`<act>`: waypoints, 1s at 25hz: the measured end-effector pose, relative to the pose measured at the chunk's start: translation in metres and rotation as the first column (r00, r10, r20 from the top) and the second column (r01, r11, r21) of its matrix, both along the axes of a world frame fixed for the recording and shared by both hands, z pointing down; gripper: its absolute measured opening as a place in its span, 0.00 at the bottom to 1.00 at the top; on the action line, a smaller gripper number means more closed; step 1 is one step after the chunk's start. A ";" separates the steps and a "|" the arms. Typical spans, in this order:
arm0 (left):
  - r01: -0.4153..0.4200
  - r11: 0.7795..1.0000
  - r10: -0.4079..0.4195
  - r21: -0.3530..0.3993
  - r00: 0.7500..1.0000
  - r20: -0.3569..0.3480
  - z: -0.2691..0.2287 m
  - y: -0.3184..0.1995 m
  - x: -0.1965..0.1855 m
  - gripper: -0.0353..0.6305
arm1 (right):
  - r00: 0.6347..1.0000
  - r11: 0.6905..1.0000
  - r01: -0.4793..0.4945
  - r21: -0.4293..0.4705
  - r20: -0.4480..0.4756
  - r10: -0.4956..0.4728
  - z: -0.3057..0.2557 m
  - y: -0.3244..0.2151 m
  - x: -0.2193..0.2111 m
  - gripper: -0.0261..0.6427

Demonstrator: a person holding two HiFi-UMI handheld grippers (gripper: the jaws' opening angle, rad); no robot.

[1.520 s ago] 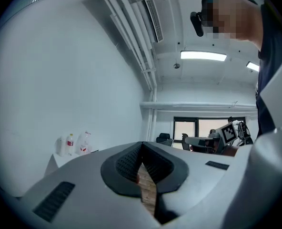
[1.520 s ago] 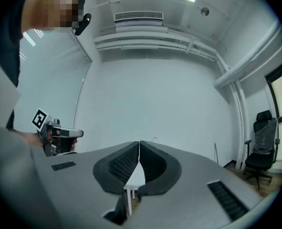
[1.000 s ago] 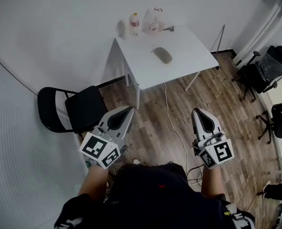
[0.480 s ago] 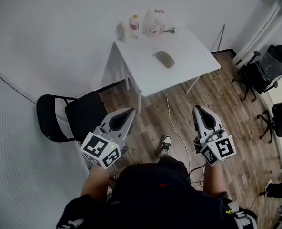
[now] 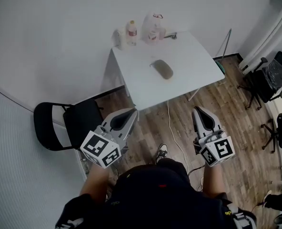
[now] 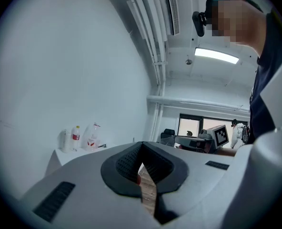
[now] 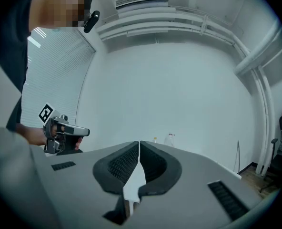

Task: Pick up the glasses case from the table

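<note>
The glasses case, a grey-green oval, lies near the middle of the white table in the head view. My left gripper and right gripper are held level over the wooden floor, well short of the table's near edge. Both are shut with nothing between the jaws. In the left gripper view the left gripper points toward the table; its own body hides the case. In the right gripper view the right gripper covers the table top.
Three bottles stand at the table's back left corner. A black folding chair is to my left by the wall. Black office chairs stand at the right. A white cable runs across the floor from the table.
The person has stepped toward the table, so it sits closer and larger in the head view. Both grippers came forward with the body, still shut. A shoe now shows between them.
</note>
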State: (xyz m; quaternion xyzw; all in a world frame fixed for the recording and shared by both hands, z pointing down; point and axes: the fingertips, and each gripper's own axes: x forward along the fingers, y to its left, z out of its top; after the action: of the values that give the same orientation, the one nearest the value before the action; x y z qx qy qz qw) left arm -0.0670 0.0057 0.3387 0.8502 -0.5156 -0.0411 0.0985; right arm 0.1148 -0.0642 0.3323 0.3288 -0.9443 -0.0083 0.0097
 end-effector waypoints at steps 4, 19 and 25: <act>0.011 1.000 -0.011 0.009 1.000 0.024 -0.009 -0.053 0.027 0.08 | 1.000 1.000 0.016 -0.022 0.000 -0.016 0.003 -0.055 0.023 0.07; 0.079 0.996 -0.077 -0.043 0.996 0.038 -0.004 -0.197 0.047 0.08 | 0.998 0.994 0.062 -0.087 0.021 -0.061 0.027 -0.207 0.047 0.07; 0.044 0.998 -0.043 -0.046 0.998 0.040 0.008 -0.227 0.011 0.08 | 1.000 0.994 0.003 -0.106 -0.013 -0.005 0.037 -0.229 0.024 0.08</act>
State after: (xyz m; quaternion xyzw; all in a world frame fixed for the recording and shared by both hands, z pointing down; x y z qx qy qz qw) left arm -0.0560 -0.2213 0.3468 0.8369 -0.5366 -0.0144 0.1072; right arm 0.1387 -0.2930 0.3693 0.3259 -0.9440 0.0396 0.0333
